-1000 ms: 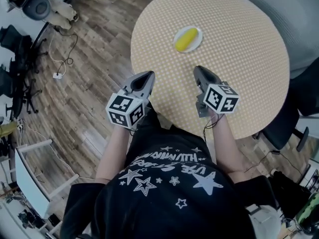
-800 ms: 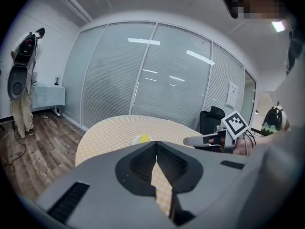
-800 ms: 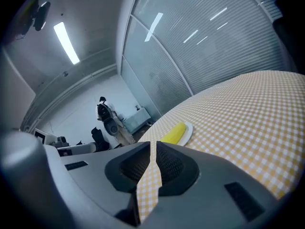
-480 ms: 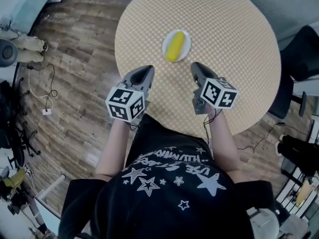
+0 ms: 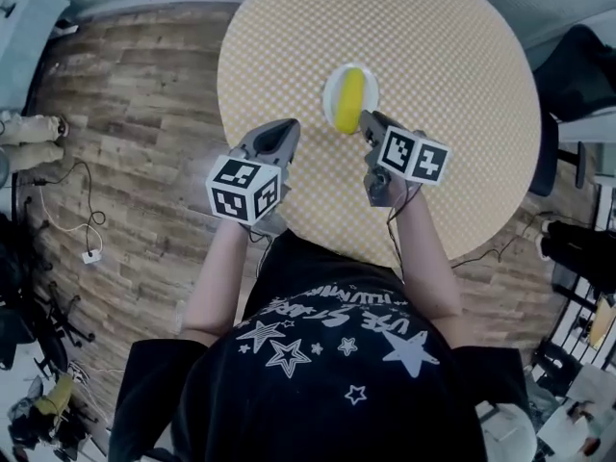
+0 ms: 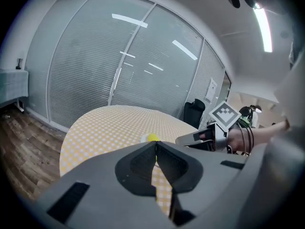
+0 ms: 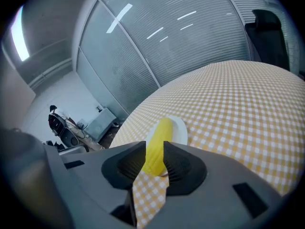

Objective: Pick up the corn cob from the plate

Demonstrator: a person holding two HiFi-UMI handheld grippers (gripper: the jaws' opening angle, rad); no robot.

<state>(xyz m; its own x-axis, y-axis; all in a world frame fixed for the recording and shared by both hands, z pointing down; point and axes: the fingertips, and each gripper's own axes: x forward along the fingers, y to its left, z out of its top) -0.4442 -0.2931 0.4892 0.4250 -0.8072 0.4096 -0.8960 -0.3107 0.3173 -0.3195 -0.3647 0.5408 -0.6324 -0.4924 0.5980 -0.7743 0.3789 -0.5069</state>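
— How do the tongs stand?
— The left gripper [image 6: 155,146] is clenched. Its dark moulded tips meet with nothing between them. The right gripper [image 7: 153,149] has just been opening, and a narrow gap now shows between its ribbed black pads, which press on nothing.

— And the corn cob?
— The corn cob [image 7: 162,128] shows through that gap, just ahead of the tips. It is smooth and yellow, a blunt-ended cylinder lying on a small round white plate [image 7: 181,128]. In the head view the right tips sit at the plate's near rim, beside the cob's end.

— What's under the plate?
— A round table [image 7: 238,104] with a fine yellow-and-white check surface. The left gripper hangs over its near edge, off to the side and apart from the plate.

— And around the table?
— There is a brown plank floor [image 5: 125,114], and a black chair [image 7: 267,32] beyond the far edge. A glass wall [image 6: 119,66] has slatted blinds behind it. Each gripper carries a marker cube [image 5: 243,189], white with black squares.
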